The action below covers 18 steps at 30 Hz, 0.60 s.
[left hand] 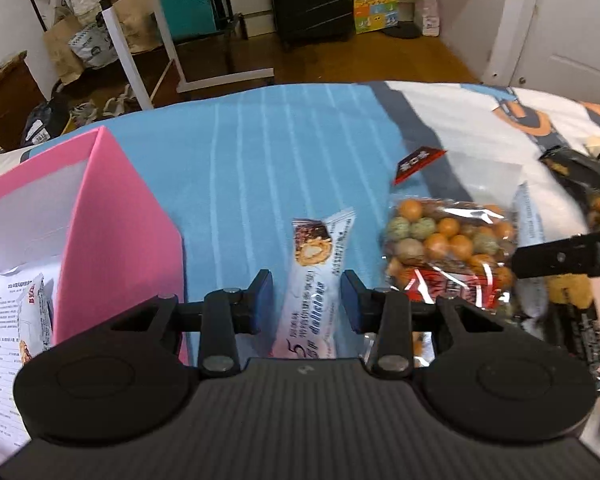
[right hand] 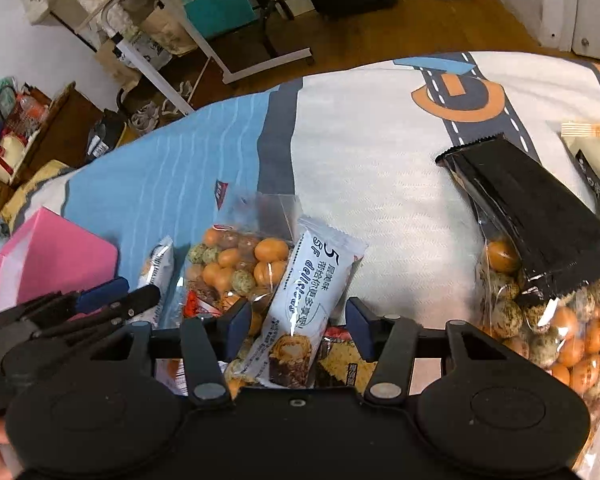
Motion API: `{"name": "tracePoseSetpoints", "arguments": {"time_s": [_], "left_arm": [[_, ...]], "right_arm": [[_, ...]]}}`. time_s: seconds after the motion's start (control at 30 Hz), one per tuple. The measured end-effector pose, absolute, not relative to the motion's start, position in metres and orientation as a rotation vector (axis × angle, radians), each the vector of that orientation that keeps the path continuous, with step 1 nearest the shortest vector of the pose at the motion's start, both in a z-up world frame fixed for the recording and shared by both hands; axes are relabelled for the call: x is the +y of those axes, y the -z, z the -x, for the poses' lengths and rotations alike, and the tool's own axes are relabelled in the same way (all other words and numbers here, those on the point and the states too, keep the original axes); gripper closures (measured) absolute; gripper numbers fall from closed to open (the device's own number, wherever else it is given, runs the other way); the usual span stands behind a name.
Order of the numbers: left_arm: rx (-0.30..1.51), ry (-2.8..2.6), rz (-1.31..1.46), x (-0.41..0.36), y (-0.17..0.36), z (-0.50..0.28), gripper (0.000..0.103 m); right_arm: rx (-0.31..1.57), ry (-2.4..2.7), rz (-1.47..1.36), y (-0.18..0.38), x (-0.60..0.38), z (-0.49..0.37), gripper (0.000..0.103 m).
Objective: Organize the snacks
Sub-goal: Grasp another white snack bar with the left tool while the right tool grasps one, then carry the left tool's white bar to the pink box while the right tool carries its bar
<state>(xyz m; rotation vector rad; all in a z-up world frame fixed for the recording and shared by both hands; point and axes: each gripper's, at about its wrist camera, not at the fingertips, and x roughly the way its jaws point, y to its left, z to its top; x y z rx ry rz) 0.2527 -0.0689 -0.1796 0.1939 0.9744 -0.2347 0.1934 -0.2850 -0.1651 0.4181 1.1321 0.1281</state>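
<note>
Bedspread holds two white bars (left hand: 320, 276) (right hand: 300, 312) printed "5" and "delicious".

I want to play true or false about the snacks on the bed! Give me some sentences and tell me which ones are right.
1. The left gripper has a white snack bar wrapper between its open fingers. True.
2. The pink cardboard box is empty. False: white packets lie inside it.
3. The clear bag of orange and speckled coated nuts lies on the bed beside that bar. True.
4. The right gripper is squeezed tight on a black packet. False: its fingers are open around another white snack bar wrapper; the black pleated packet lies apart, to the right.
</note>
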Motion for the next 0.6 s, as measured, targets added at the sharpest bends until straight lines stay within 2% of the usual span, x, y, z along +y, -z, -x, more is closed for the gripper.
{"name": "tracePoseSetpoints", "arguments": {"time_s": [0.1,0.17,0.23,0.33,0.4,0.6], "left_arm": [[0.984,0.232,-0.186,-0.068,0.186,-0.257,0.06],[1.003,0.224,-0.19,-0.067,0.191,-0.259,0.06],[1.019,0.221,-0.185,-0.065,0.196,-0.26,0.061],[1.035,0.231,-0.15,-0.063,0.2,-0.259,0.069],[1.044,0.238,-0.148,-0.065,0.198,-0.258,0.076],[1.048,0.236,-0.153,-0.068,0.192,-0.249,0.078]], "right_arm": [[1.121,-0.134,-0.46,0.17,-0.289,-0.195,0.046],[1.116,-0.141,-0.501,0.174,-0.295,-0.196,0.047],[1.116,-0.163,-0.546,0.176,-0.299,-0.195,0.06],[1.116,-0.171,-0.585,0.174,-0.299,-0.193,0.073],[1.111,-0.149,-0.521,0.171,-0.295,-0.192,0.074],[1.089,-0.104,-0.382,0.157,-0.284,-0.186,0.076]]}}
